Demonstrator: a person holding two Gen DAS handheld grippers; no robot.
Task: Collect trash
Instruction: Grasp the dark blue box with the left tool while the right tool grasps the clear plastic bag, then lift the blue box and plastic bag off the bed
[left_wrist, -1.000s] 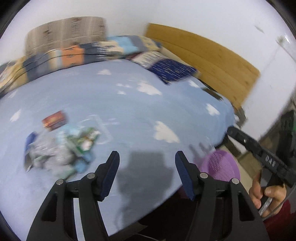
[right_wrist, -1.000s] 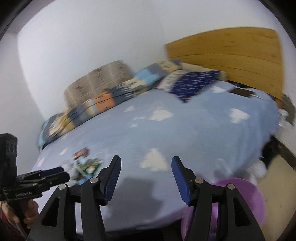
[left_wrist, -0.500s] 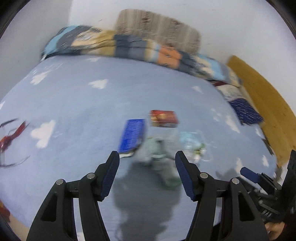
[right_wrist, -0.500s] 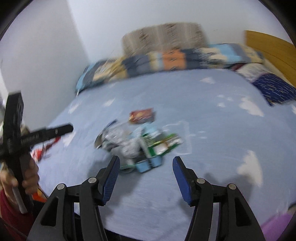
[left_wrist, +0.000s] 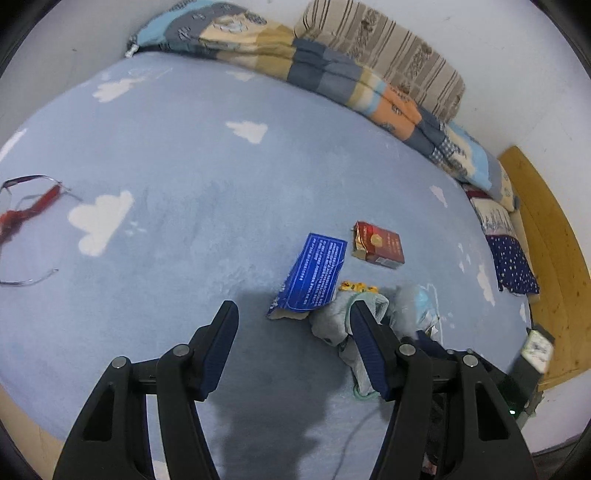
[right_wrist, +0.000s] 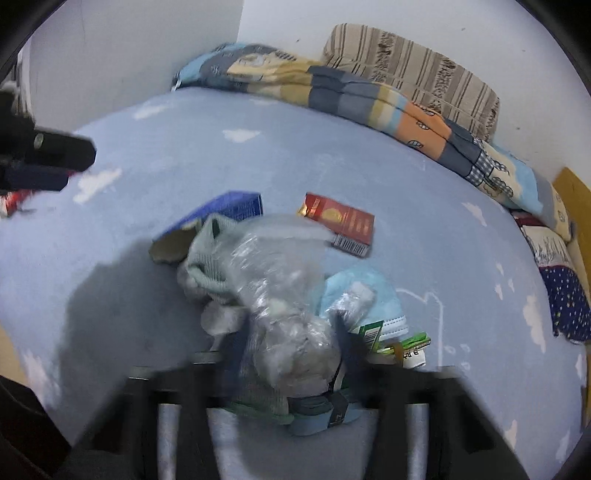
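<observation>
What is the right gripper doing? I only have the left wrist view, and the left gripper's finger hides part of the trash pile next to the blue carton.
Observer: In the right wrist view the right gripper is closing its jaws, with a crumpled clear plastic bag between them.
Operator: Is there anything beside that bag that I'm missing?
Observer: Yes. Green-labelled wrappers lie on the bedspread just right of the bag, at the near edge of a light-blue face mask.
</observation>
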